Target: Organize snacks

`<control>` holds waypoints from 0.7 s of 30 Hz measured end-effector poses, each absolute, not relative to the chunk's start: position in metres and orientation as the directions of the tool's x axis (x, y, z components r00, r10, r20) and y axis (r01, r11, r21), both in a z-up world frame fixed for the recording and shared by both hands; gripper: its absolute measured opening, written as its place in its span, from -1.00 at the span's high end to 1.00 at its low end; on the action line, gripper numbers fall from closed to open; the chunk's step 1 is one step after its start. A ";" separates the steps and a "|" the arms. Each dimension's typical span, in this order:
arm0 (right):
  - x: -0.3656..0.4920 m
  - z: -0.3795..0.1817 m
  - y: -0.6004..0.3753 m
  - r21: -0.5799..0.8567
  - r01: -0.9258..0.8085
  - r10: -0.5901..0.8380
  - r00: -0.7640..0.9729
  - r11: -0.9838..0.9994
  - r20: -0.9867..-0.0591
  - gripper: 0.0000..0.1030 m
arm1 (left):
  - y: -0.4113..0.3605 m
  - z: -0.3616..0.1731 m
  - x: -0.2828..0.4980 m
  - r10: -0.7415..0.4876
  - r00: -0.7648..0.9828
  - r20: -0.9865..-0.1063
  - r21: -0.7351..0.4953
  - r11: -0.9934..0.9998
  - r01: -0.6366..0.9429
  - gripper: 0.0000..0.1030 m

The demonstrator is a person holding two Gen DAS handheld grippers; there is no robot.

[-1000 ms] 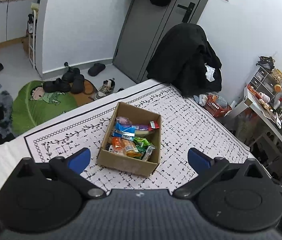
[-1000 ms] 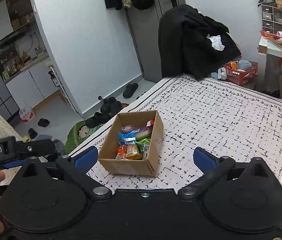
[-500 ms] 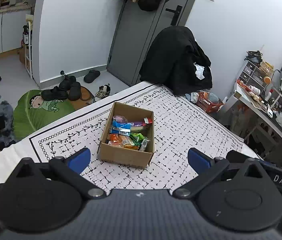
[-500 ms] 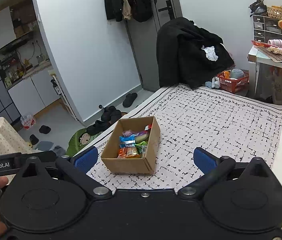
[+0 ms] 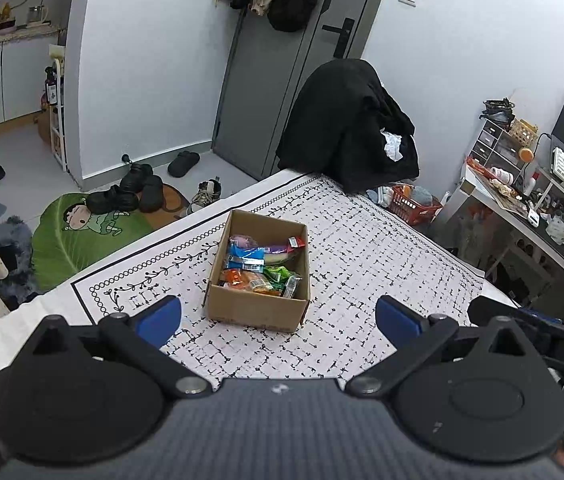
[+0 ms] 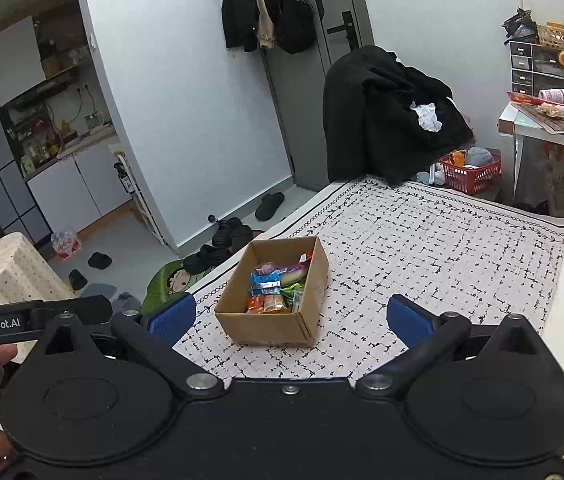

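The snacks (image 5: pixel 262 266) are lying packed inside the cardboard box (image 5: pixel 256 308) on the table (image 5: pixel 381 280). The left gripper (image 5: pixel 278 318) and right gripper (image 6: pixel 291 316) are being held wide, empty, short of the box. Sorting is judged finished or unstarted; any next move calls for descending into the box.

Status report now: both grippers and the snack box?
Left gripper open, empty. Right gripper open, empty. Snacks inside cardboard box. Path clear.

Table (image 5: pixel 421 276): flat top covered by a white cloth (image 5: pixel 361 248) printed with short black dashes, a black line border and a vine-and-circle edging; bare white surface shows past the cloth's edges. On the cloth: 1 open cardboard box (image 5: pixel 256 308), standing upright near the bordered edge, holding assorted snack packets (image 5: pixel 262 264) in blue, orange, green and purple wrappers.
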State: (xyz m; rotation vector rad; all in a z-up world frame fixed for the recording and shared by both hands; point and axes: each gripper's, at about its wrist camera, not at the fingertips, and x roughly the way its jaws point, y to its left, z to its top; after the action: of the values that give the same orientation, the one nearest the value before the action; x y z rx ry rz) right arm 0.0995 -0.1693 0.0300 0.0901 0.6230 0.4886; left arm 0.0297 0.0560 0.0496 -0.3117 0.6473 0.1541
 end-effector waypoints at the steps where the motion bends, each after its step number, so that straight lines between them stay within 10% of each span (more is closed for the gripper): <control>1: 0.099 0.030 -0.169 0.226 -0.413 0.466 0.702 0.882 -0.539 -1.00 | 0.056 0.051 0.028 0.045 0.793 -0.608 -0.237 0.943 -0.235 -1.00; 21: 0.086 0.026 -0.160 0.211 -0.460 0.491 0.659 0.862 -0.570 -1.00 | 0.053 0.040 0.016 0.085 0.776 -0.625 -0.124 0.971 -0.206 -1.00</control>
State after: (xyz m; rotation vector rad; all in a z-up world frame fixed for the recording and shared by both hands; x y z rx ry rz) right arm 0.0863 -0.1604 0.0259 0.0500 0.6597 0.5387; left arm 0.0160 0.0527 0.0403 -0.1897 0.6655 0.1586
